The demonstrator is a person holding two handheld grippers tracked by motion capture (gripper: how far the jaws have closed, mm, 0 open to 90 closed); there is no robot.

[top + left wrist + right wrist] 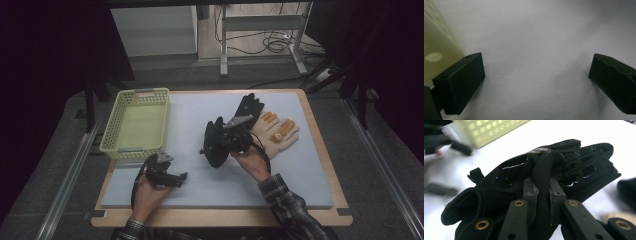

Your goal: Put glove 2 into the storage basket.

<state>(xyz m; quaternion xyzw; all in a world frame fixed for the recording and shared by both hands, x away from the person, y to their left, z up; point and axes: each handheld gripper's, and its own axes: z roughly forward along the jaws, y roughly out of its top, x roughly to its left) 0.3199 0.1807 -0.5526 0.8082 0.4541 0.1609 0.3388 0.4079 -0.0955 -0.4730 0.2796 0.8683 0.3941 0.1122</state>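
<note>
The reference landmark is the yellow perforated basket (135,124), which stands at the far left of the grey mat (300,185). All positions below are given relative to it.

The black glove (534,182) hangs above the mat, to the right of the basket and a little nearer the person than its middle. In the high view the black glove (216,142) sits lifted off the surface, with open mat between it and the basket's right wall. Its long axis runs roughly away from the person, cuff end nearer.

A second black glove (248,106) and a tan glove (276,133) lie flat farther right of the basket, touching one another.

The right gripper (543,195) has its jaws closed to a narrow gap, pinching a raised fold of the black glove's back.

The left gripper (167,176) rests just off the basket's near right corner. Its jaws stand wide apart with nothing but bare mat between them.

Judgement: the basket lies to the left of the held glove, so the coming move is a leftward carry. The right hand holds the load; the left hand is nearer the basket.
</note>
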